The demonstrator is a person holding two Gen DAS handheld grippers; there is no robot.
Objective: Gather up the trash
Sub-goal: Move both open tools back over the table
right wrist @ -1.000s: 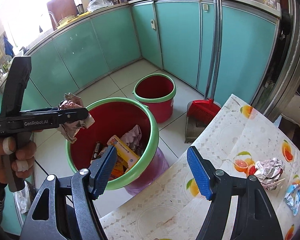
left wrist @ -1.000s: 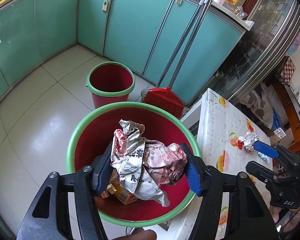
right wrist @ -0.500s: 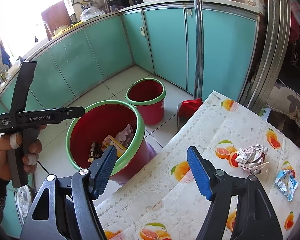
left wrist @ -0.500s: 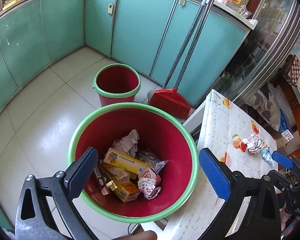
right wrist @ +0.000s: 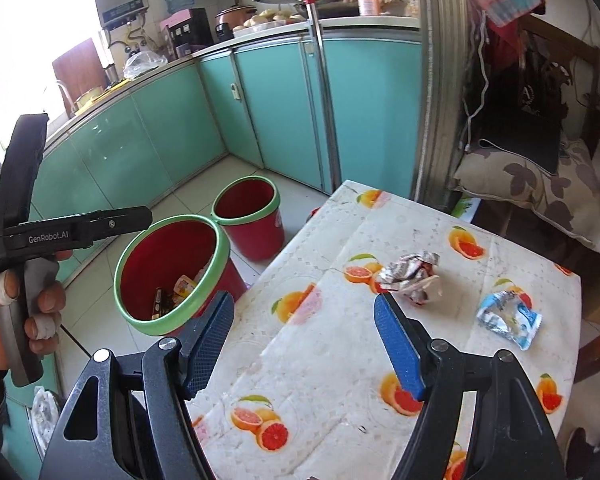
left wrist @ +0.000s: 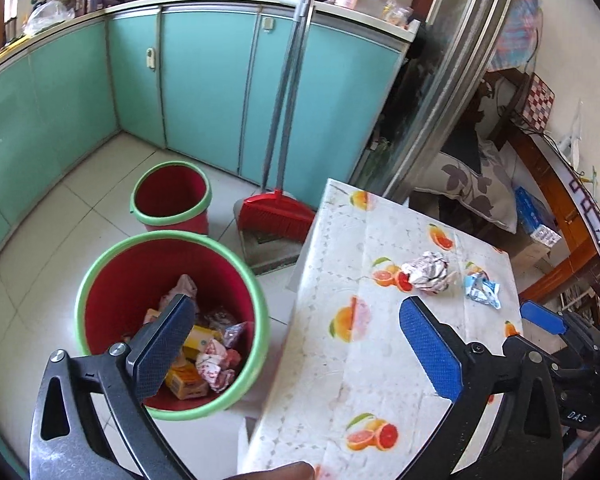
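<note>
A big red bin with a green rim [left wrist: 100,272] [right wrist: 220,252] stands on the floor beside the table and holds several wrappers and boxes [left wrist: 204,356]. A crumpled silver wrapper [left wrist: 428,270] [right wrist: 410,274] and a blue-white packet [left wrist: 482,290] [right wrist: 508,316] lie on the fruit-print tablecloth [left wrist: 380,360] [right wrist: 320,360]. My left gripper [left wrist: 300,352] is open and empty, between the bin and the table edge. My right gripper [right wrist: 304,344] is open and empty above the table, short of the silver wrapper.
A smaller red bucket [left wrist: 172,200] [right wrist: 252,216] stands behind the bin. A red broom and dustpan [left wrist: 276,216] lean on the teal cabinets [left wrist: 204,92]. A cushioned seat [right wrist: 540,184] is beyond the table.
My left gripper opened and dropped the crumpled wrapper wad into the big bin, then swung right toward the table. My right gripper moved right, over the table, toward the silver wrapper.
</note>
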